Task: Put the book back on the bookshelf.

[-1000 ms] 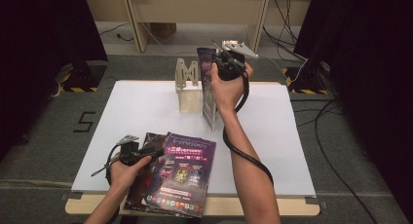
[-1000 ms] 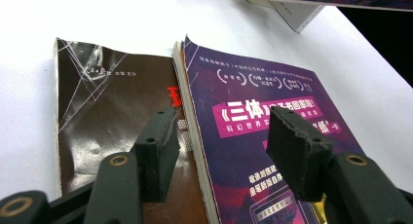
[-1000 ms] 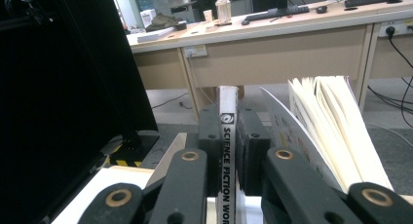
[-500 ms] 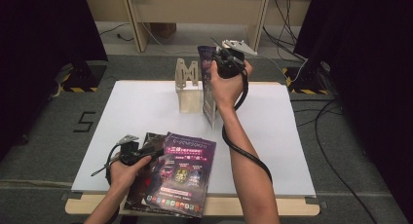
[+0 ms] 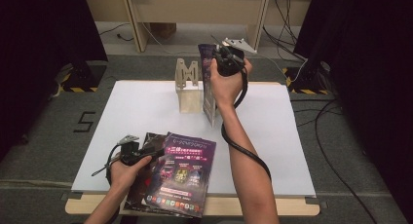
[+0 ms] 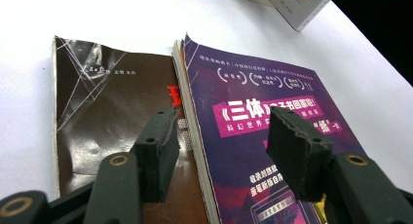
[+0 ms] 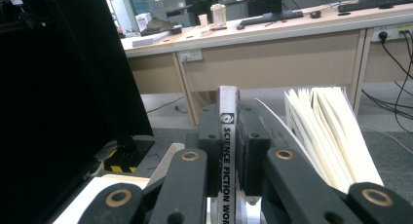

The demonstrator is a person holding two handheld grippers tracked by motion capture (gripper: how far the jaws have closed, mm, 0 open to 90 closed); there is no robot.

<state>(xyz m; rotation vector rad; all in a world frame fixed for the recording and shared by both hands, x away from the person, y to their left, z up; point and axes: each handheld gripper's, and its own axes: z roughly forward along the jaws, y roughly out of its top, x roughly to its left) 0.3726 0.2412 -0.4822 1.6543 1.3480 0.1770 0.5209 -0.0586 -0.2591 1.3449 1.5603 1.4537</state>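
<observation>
Right gripper (image 5: 220,55) pinches the upright book (image 5: 208,87) by its spine — steadying it beside the far wooden stand (image 5: 187,85). Left gripper (image 6: 221,148) is spread over the near purple book (image 5: 182,173) — judging ready to grab.

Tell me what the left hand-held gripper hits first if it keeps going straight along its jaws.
The left hand-held gripper, jaws open, points low over the stacked books. It would most likely meet the purple book on top, near its spine edge; the brown book lies just beside that line. Depth is unclear.
</observation>
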